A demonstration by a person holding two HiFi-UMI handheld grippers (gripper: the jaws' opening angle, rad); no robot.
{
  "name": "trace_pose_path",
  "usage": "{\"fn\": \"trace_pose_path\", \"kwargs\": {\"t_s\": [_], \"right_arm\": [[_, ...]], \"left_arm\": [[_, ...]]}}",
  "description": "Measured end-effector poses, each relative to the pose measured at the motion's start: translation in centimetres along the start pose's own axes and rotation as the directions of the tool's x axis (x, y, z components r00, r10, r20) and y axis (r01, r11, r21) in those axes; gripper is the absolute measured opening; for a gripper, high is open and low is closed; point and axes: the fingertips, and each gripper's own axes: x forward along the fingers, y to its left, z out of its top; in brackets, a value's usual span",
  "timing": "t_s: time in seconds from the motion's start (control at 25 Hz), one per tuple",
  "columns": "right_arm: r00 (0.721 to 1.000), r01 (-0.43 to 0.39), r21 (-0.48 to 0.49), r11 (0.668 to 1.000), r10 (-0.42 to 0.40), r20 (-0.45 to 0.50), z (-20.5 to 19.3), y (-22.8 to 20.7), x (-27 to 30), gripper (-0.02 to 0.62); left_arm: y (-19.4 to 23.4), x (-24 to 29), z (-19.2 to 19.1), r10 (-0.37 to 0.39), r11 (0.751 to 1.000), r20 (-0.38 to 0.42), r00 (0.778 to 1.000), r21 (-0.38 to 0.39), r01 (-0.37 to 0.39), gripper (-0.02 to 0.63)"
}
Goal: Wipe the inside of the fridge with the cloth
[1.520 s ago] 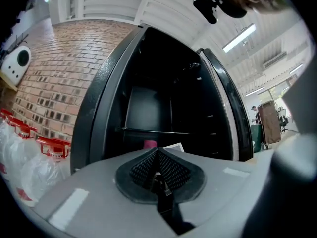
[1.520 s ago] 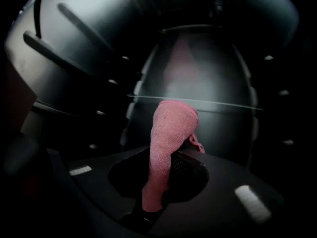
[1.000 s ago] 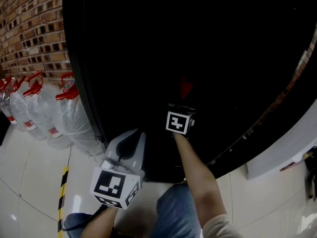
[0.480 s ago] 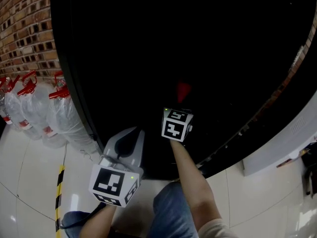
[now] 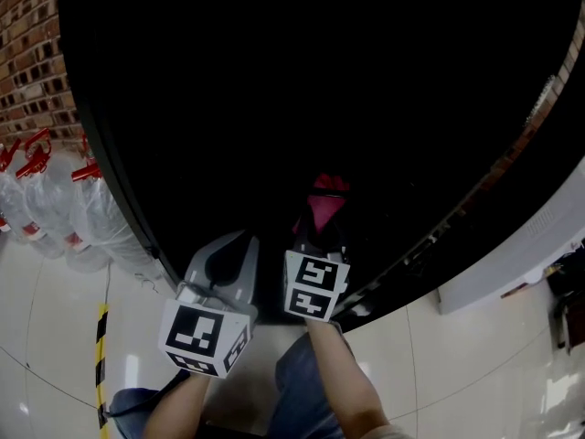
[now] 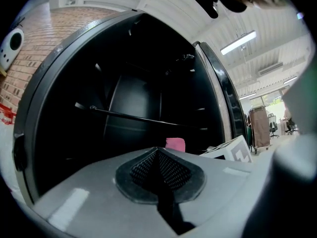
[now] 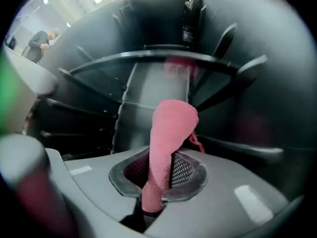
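Right now the right gripper (image 7: 157, 180) has its fingers clamped on a pink cloth (image 7: 168, 133). The cloth is bunched into a long roll that runs straight out from between the fingers. Its rounded free end points ahead into the black fridge (image 7: 158, 83) and leans a little to the right. That end hangs below a shelf (image 7: 163, 58), and I cannot tell whether it touches any surface.

From the head view, the right gripper (image 5: 318, 238) sits low at the fridge (image 5: 320, 80) opening. The cloth (image 5: 326, 204) points away from the person into the dark interior.

The left gripper (image 6: 159, 175) has its fingers closed together with nothing between them. It faces the fridge (image 6: 133, 98) from just outside, with the cloth (image 6: 175, 144) showing past its tips. In the head view the left gripper (image 5: 224, 263) is just beside the right one.

Water bottles (image 5: 82, 218) with red caps stand on the floor (image 5: 55, 337) by a brick wall (image 5: 27, 62), left of the fridge.
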Motion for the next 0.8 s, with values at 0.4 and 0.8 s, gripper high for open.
{"fn": "trace_pose_path", "kwargs": {"t_s": [0.4, 0.8], "right_arm": [[1.0, -0.015, 0.001, 1.0, 0.015, 0.012, -1.3, -0.4, -7.8, 0.057], [1.0, -0.006, 0.022, 1.0, 0.005, 0.016, -1.5, -0.8, -9.6, 0.057]], "left_arm": [[-1.8, 1.2, -1.4, -0.054, 0.998, -0.022, 0.998, -0.026, 0.053, -0.02], [-3.8, 1.7, 0.0, -0.128, 0.991, 0.004, 0.992, -0.027, 0.128, -0.02]]}}
